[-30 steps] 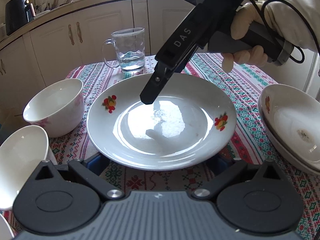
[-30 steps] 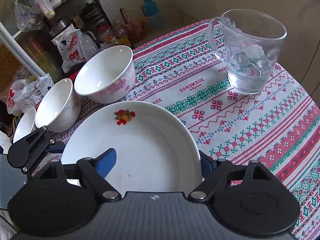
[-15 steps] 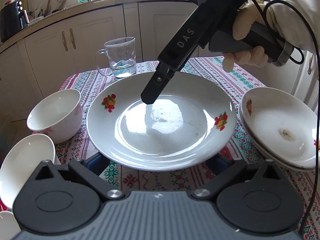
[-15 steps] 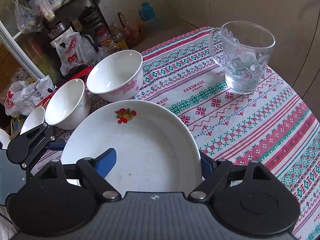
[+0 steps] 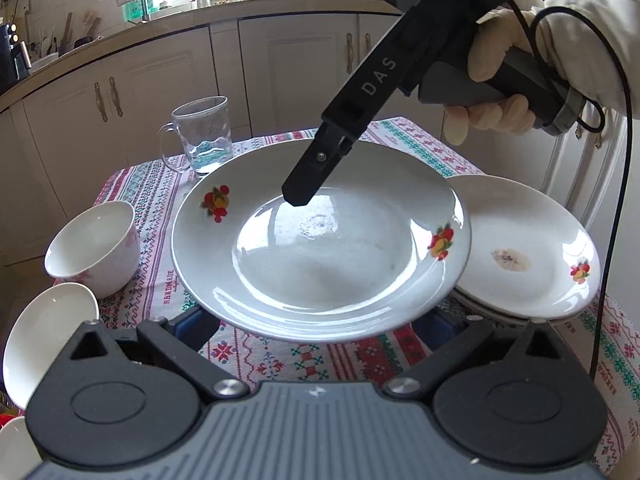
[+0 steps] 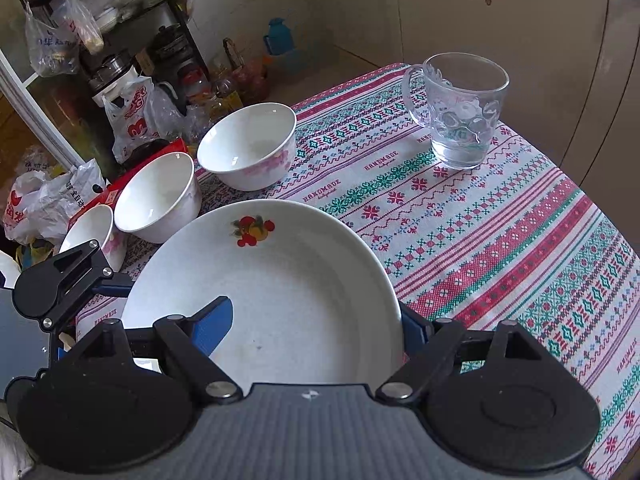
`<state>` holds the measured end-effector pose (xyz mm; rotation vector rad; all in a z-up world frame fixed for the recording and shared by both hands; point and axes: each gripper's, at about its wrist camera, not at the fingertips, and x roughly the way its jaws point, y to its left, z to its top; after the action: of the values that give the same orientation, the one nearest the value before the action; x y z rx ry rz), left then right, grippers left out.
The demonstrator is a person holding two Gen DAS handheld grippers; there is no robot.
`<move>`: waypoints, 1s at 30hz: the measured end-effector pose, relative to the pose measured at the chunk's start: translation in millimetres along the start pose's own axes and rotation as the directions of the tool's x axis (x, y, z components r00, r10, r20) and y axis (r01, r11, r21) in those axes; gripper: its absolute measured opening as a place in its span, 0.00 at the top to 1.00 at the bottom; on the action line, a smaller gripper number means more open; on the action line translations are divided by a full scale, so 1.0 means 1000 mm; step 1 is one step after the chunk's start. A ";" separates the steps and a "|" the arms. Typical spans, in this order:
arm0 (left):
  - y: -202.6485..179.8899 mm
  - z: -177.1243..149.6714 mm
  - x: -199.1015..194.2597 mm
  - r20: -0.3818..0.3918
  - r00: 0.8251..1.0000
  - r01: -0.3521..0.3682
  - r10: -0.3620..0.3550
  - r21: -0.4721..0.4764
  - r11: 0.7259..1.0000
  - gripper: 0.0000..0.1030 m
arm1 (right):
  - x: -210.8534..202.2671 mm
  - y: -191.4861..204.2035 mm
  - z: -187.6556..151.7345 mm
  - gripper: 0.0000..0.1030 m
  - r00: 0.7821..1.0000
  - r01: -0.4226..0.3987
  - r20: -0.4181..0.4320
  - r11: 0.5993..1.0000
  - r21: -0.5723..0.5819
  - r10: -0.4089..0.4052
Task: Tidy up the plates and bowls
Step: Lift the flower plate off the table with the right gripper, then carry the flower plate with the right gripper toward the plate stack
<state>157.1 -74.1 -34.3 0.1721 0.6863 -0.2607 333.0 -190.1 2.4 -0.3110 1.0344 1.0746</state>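
Note:
A white deep plate (image 5: 320,264) with fruit decals hangs above the patterned tablecloth (image 6: 500,240), level with a slight tilt. My right gripper (image 5: 296,196) reaches in from the upper right and is shut on its far rim. One finger lies inside the plate (image 6: 280,280) and the other sits outside the rim. In its own view the right gripper (image 6: 312,324) shows blue pads on both sides of the rim. My left gripper (image 5: 316,322) stands open, both fingers hidden under the near rim. The plate's right edge overlaps a stack of plates (image 5: 528,256).
The top plate of the stack has a brown stain (image 5: 510,258). Three white bowls (image 6: 248,148) (image 6: 156,196) (image 6: 88,224) line the table's left edge. A glass mug (image 6: 460,112) with a little water stands at the far corner. Cabinets (image 5: 160,92) lie behind and cluttered bags (image 6: 132,116) on the floor.
Both grippers have risen with the plate and carried it right. Its edge now overlaps the stack of plates. The bowls and the mug look farther off.

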 end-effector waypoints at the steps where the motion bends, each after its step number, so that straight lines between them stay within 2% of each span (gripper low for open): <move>1: -0.003 0.000 -0.002 0.004 1.000 0.005 -0.005 0.009 1.000 0.02 | -0.004 0.000 -0.003 0.14 1.000 0.001 0.008 1.000 0.007 -0.001; 11: -0.031 0.004 -0.008 -0.003 0.996 0.087 -0.087 0.076 0.993 0.02 | -0.040 0.004 -0.045 0.14 0.998 0.044 0.047 0.996 0.071 -0.047; 22: -0.066 0.004 -0.006 -0.029 0.983 0.182 -0.180 0.161 0.970 0.02 | -0.068 -0.005 -0.100 0.14 0.991 0.085 0.083 0.981 0.173 -0.100; 30: -0.083 0.006 0.000 -0.052 0.976 0.218 -0.212 0.194 0.956 0.02 | -0.073 -0.013 -0.132 0.14 0.988 0.099 0.090 0.969 0.226 -0.122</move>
<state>136.1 -154.7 -35.4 0.2936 0.7093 -0.5379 266.2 -325.6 -9.9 -0.1298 1.0207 0.8572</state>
